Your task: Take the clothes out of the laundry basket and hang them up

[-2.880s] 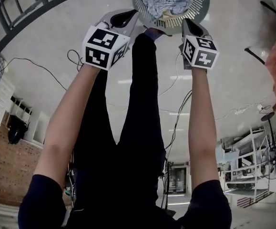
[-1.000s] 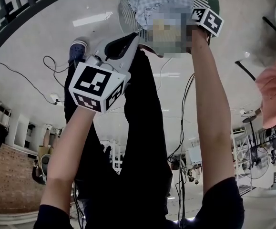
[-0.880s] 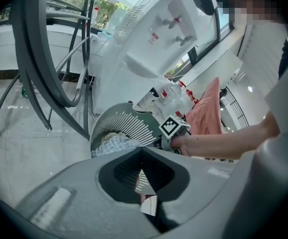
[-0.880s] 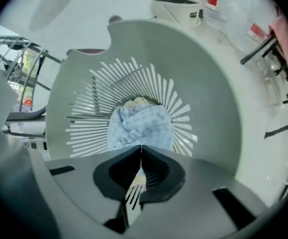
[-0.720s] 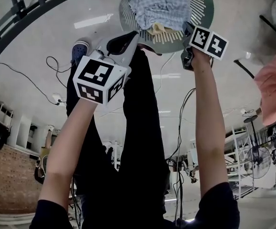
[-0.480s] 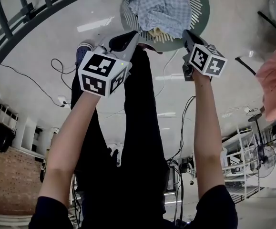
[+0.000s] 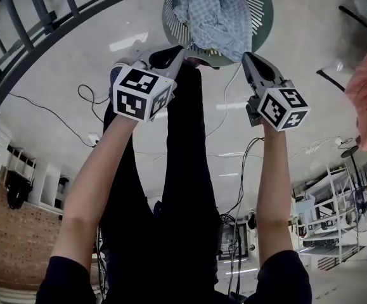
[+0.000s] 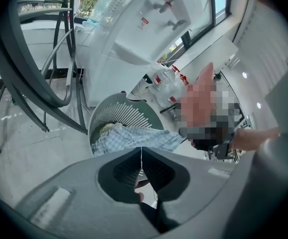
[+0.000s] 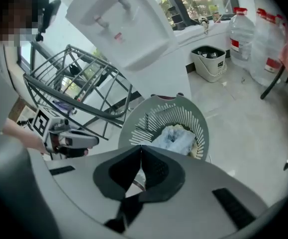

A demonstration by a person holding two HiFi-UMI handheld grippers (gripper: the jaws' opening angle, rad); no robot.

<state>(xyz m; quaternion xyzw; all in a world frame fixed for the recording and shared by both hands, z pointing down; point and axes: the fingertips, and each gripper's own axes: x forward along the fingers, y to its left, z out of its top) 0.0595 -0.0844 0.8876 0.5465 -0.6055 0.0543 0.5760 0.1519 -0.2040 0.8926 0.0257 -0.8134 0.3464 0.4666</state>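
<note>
Nearest, the left gripper [image 8: 141, 156] and the right gripper [image 9: 141, 153] are both closed and empty, held above the floor just short of the laundry basket [image 7: 170, 24]. Inside the basket lies a crumpled blue-checked garment [image 7: 218, 14], which looks light, thin and limp. It would likely drape and could catch on the slatted wall, so a pinch on a raised fold at the top of the heap seems best. Farther off stands the metal drying rack [image 9: 74, 78].

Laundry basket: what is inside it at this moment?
A blue checked garment fills the laundry basket, with a cream cloth peeking out beside it. Whatever lies beneath them is covered.
</note>
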